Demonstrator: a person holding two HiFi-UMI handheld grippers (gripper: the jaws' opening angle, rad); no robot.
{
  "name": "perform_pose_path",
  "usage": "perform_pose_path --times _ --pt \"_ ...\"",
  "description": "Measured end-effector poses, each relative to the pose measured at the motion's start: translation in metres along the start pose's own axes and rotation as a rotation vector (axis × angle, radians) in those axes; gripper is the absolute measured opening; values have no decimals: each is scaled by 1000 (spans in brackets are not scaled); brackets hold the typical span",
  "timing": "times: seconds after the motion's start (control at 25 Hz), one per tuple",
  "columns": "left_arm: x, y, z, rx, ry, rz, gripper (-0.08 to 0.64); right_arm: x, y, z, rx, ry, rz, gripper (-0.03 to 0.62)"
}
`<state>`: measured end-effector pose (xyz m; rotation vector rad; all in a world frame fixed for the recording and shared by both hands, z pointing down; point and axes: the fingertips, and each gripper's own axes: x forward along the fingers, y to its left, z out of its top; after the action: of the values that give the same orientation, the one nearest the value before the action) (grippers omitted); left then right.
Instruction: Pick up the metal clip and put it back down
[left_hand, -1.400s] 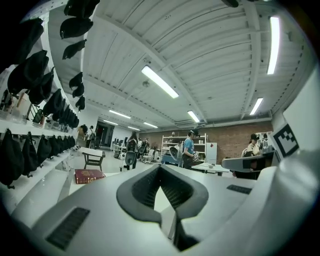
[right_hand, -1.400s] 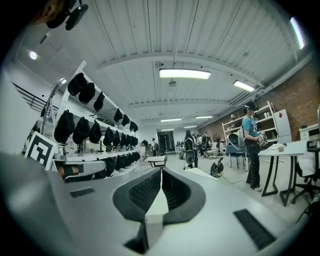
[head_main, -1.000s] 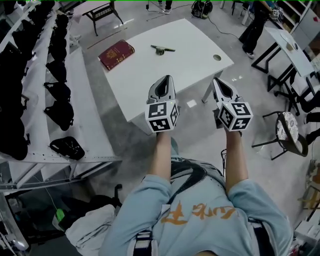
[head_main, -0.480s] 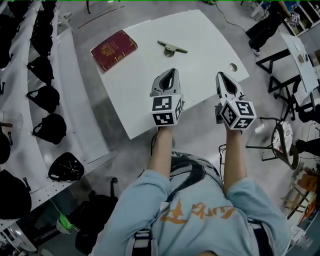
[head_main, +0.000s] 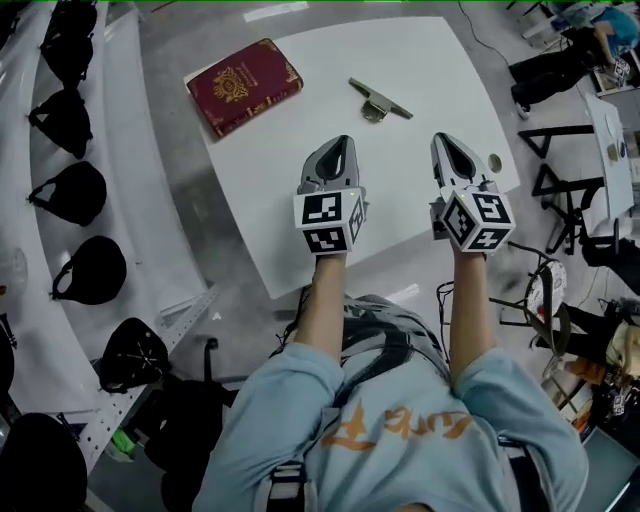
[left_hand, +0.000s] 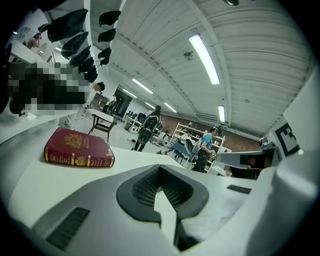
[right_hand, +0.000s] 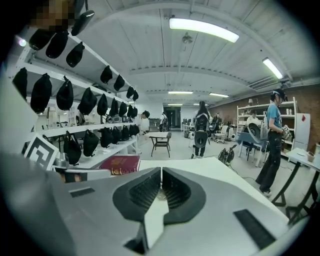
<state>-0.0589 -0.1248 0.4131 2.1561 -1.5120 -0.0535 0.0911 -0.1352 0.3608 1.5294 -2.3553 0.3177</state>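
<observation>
metal clip (head_main: 379, 100) clear on white table (head_main: 300, 230), book (head_main: 244, 85) near edge, left gripper (head_main: 338, 145) and right gripper (head_main: 447, 142) jaws together

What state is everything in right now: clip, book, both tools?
metal clip: lying on the white table, untouched, beyond both tools.
red book: closed, flat on the table.
left tool: jaws shut, empty, over the table's near part.
right tool: jaws shut, empty, over the table's near part.

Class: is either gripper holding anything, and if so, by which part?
Nothing is held. The left gripper and right gripper are shut and empty; the metal clip lies untouched on the table.
</observation>
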Motion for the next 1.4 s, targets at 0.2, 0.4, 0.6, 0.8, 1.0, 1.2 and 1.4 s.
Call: perform_pose_path --times 0.2,0.4,0.6,0.8,1.0,1.2,1.4 --pt "10 13 -4 1 8 -13 21 28 11 -13 2 26 7 29" --pt "13 20 1 -12 0 -13 21 39 20 -11 -13 28 24 29" --pt "15 24 10 -2 -11 -9 21 43 20 -8 -18 26 31 29" --pt "14 35 -1 -20 16 21 21 52 25 -13 -19 38 48 29" --pt "19 37 -9 -20 35 26 21 56 24 -25 -25 65 53 31" --pt "22 40 -12 -18 46 35 21 63 24 -34 -45 89 57 31" --pt "31 38 -18 -16 64 32 21 69 24 -43 -78 119 67 31"
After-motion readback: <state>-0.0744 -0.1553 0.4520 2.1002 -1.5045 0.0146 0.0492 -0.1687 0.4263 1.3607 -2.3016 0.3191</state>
